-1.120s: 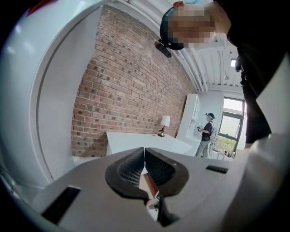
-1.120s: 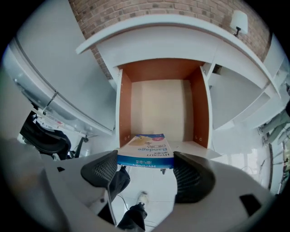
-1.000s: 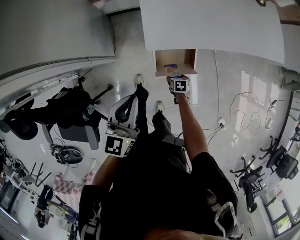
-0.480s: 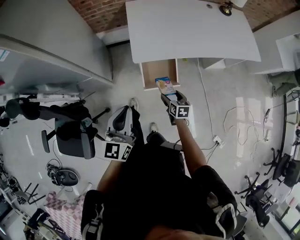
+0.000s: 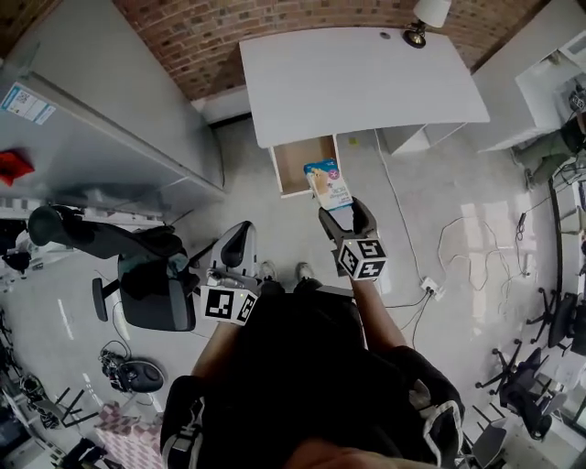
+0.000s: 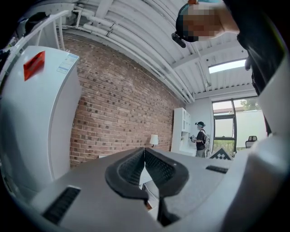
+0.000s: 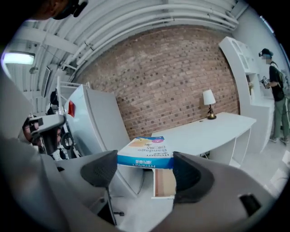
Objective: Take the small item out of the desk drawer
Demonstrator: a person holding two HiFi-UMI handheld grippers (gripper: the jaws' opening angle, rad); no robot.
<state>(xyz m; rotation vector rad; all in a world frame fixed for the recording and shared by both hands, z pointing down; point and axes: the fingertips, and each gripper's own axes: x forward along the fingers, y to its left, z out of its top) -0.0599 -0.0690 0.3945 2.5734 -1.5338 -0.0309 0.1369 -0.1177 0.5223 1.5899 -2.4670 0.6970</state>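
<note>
My right gripper [image 5: 340,209] [image 7: 146,163] is shut on a small blue and white box [image 5: 327,183] [image 7: 147,154], holding it in the air in front of the open wooden drawer [image 5: 304,164] [image 7: 165,183] of the white desk [image 5: 357,78] [image 7: 204,131]. The box is clear of the drawer and sits level between the two jaws. My left gripper [image 5: 233,267] [image 6: 145,172] is low by the person's left side, jaws closed together with nothing between them, pointing toward the brick wall.
A black office chair [image 5: 151,279] stands on the floor at left. A grey cabinet [image 5: 101,128] flanks the desk. A lamp [image 5: 423,18] stands on the desk's far corner. Cables [image 5: 430,275] lie on the floor at right. A person [image 7: 276,90] stands by white shelves.
The right gripper has drawn the box back out of the drawer and lifted it toward the person. The head view has pulled away from the desk. The left gripper has stayed low.
</note>
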